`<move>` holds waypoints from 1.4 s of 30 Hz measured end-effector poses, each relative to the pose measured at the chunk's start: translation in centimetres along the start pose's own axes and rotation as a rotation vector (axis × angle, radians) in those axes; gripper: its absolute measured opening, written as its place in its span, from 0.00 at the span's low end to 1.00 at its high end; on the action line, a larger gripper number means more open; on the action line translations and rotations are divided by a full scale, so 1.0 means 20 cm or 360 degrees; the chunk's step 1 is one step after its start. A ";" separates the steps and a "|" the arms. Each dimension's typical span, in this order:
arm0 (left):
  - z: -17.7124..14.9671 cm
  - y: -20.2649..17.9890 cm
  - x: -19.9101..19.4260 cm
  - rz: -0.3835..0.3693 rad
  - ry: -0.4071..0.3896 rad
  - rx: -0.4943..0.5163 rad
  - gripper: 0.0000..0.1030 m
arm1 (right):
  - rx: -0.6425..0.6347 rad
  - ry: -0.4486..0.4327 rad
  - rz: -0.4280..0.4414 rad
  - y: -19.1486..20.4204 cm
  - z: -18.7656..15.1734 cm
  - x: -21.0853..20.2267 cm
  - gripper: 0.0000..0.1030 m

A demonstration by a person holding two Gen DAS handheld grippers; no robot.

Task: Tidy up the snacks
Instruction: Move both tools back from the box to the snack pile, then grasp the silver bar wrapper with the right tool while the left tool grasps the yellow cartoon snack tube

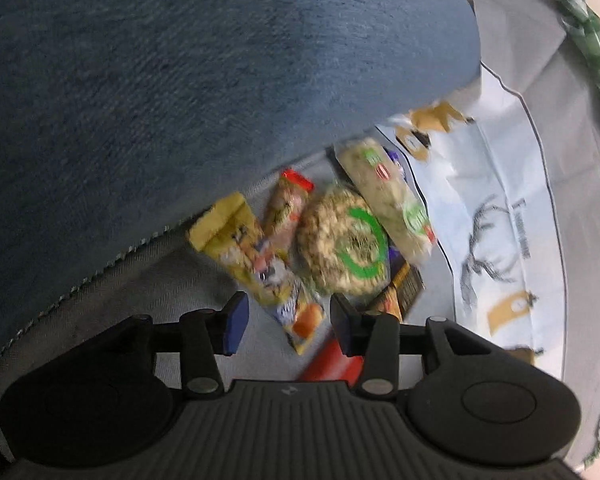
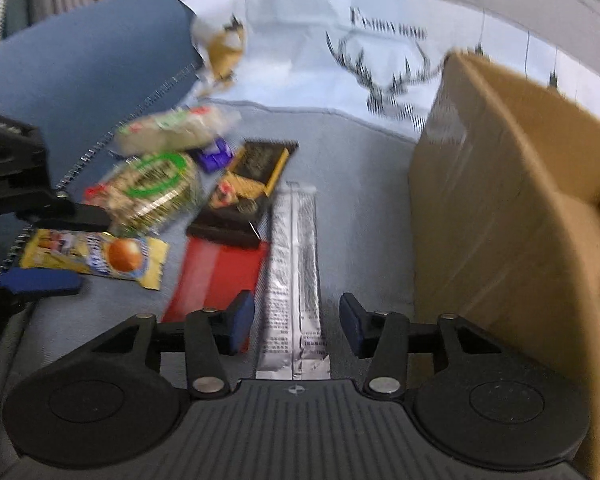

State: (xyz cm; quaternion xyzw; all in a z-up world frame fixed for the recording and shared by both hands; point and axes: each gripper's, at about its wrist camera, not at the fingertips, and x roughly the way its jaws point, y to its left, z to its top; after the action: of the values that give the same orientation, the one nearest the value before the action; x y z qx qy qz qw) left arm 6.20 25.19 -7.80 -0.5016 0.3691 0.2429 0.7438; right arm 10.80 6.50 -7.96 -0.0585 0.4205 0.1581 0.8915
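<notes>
A pile of snacks lies on a grey cloth. My left gripper [image 1: 286,322] is open just above the end of a yellow wrapper [image 1: 256,262], with a round rice cake pack [image 1: 344,240] just ahead. It also shows at the left of the right wrist view [image 2: 56,248]. My right gripper [image 2: 296,322] is open, its fingers on either side of a long silver packet [image 2: 294,280] lying flat. A red pack [image 2: 216,276], a black biscuit box [image 2: 252,180], the rice cake pack [image 2: 152,188] and the yellow wrapper [image 2: 100,256] lie to its left.
An open cardboard box [image 2: 500,208] stands close on the right. A blue cushion [image 1: 180,100] overhangs the pile at the left. A white cloth with a deer print [image 2: 380,68] rises behind the snacks.
</notes>
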 end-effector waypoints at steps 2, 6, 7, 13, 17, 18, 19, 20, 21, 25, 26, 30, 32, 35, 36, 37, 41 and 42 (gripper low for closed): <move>0.01 -0.02 0.01 0.0004 -0.0029 0.0010 0.47 | -0.0012 -0.0007 -0.0009 0.00 0.00 0.02 0.48; 0.01 -0.05 0.05 0.0081 -0.0060 0.0069 0.36 | -0.0035 -0.0001 0.0036 0.00 0.00 0.03 0.33; 0.01 -0.05 0.05 0.0107 -0.0046 0.0104 0.30 | -0.0035 -0.0009 0.0045 0.00 -0.01 0.02 0.33; 0.01 -0.09 -0.01 0.0139 -0.0061 0.0344 0.14 | -0.0197 -0.0070 0.0049 0.05 -0.07 -0.09 0.27; -0.02 -0.14 -0.08 0.0041 0.0007 0.0581 0.12 | -0.0183 -0.0070 0.0087 0.04 -0.10 -0.20 0.26; -0.04 -0.17 -0.11 0.0012 0.0012 0.0681 0.12 | -0.0178 -0.0066 0.0095 0.04 -0.11 -0.23 0.26; -0.06 -0.20 -0.14 -0.0009 -0.0004 0.0792 0.12 | -0.0177 -0.0058 0.0104 0.04 -0.13 -0.26 0.26; -0.09 -0.23 -0.17 -0.0016 -0.0030 0.0918 0.13 | -0.0187 -0.0059 0.0112 0.05 -0.15 -0.29 0.26; -0.13 -0.25 -0.19 -0.0022 -0.0037 0.1031 0.13 | -0.0207 -0.0066 0.0117 0.06 -0.17 -0.32 0.26; -0.19 -0.28 -0.17 0.0031 0.0243 0.1344 0.13 | -0.0287 -0.0077 0.0160 0.12 -0.26 -0.43 0.26; -0.19 -0.28 -0.15 0.0095 0.0342 0.1408 0.13 | -0.0294 -0.0063 0.0168 0.12 -0.28 -0.44 0.26; -0.25 -0.24 -0.13 0.0203 0.0539 0.1638 0.17 | -0.0274 0.0060 0.0252 0.11 -0.33 -0.46 0.27; -0.27 -0.22 -0.13 0.0216 0.0496 0.1639 0.24 | -0.0285 0.0114 0.0318 0.12 -0.34 -0.45 0.29; -0.29 -0.24 -0.08 0.0256 0.0448 0.1605 0.33 | -0.0278 0.0059 0.0321 0.11 -0.31 -0.45 0.36; -0.30 -0.24 -0.07 0.0249 0.0447 0.1583 0.33 | -0.0264 0.0052 0.0323 0.10 -0.31 -0.44 0.41; -0.31 -0.25 -0.06 0.0246 0.0442 0.1579 0.33 | -0.0240 0.0059 0.0336 0.09 -0.30 -0.43 0.42; -0.37 -0.28 -0.02 0.0306 0.0390 0.1613 0.33 | -0.0226 0.0139 0.0342 0.09 -0.31 -0.36 0.43; -0.37 -0.28 0.00 0.0331 0.0375 0.1611 0.33 | -0.0232 0.0159 0.0340 0.09 -0.31 -0.34 0.43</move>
State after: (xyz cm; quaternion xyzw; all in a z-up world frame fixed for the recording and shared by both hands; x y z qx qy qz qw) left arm 7.98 16.15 -6.21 -0.0644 0.5691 0.0490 0.8183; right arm 1.66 5.25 -6.68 -0.0858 0.4557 0.2790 0.8409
